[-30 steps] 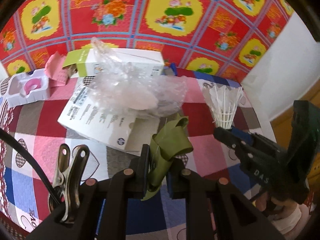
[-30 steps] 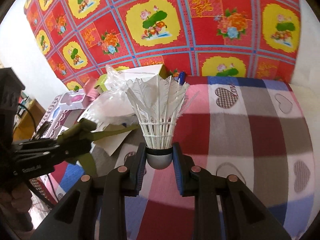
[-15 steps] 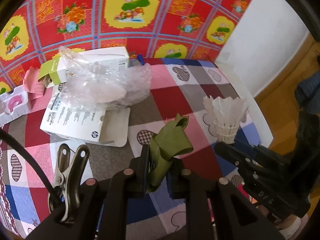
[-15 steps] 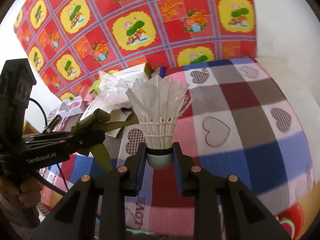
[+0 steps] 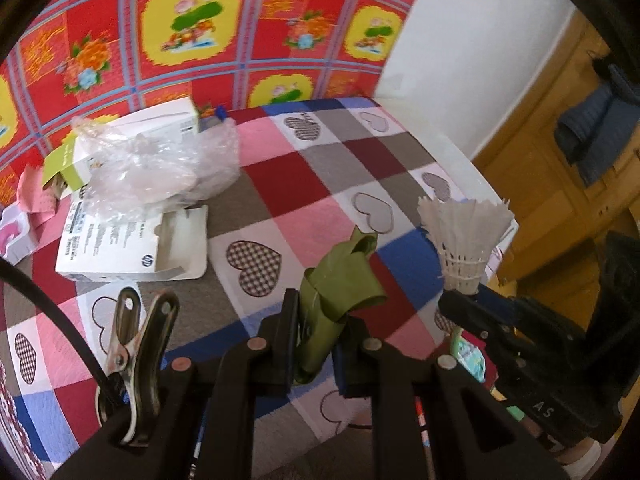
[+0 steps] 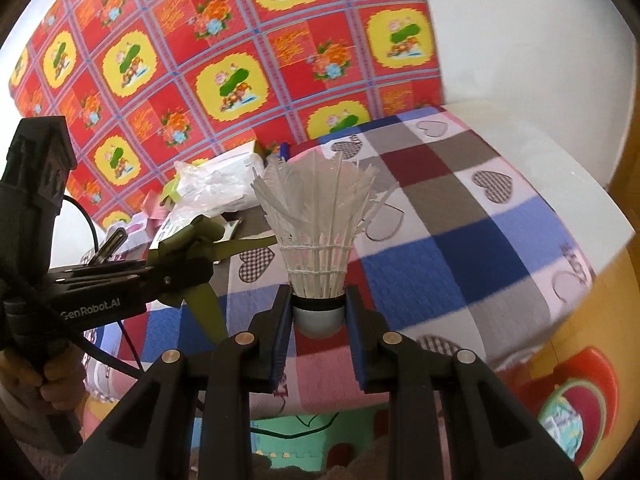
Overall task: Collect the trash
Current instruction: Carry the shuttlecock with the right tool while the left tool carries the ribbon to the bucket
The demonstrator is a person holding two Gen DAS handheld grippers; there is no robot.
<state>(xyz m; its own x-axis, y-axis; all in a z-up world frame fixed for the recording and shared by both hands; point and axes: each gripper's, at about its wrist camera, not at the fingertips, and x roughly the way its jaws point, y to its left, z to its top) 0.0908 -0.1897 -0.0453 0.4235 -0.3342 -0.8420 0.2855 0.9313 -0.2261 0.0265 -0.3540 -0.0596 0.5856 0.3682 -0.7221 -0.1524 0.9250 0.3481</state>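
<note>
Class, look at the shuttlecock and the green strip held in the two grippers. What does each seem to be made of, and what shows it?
Shuttlecock: white feathers, by the frayed tips and thin quills, tied with thread; the rounded base looks like smooth, matte white plastic or coated cork.
Green strip: olive ribbon or tape, probably fabric or plastic; it folds softly with a slight sheen.

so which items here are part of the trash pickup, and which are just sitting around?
In play:
- green ribbon, clamped in the left gripper
- shuttlecock, clamped in the right gripper

Lying about on the checked cloth:
- plastic wrap
- flat white box
- green-and-white carton
- metal clip
</note>
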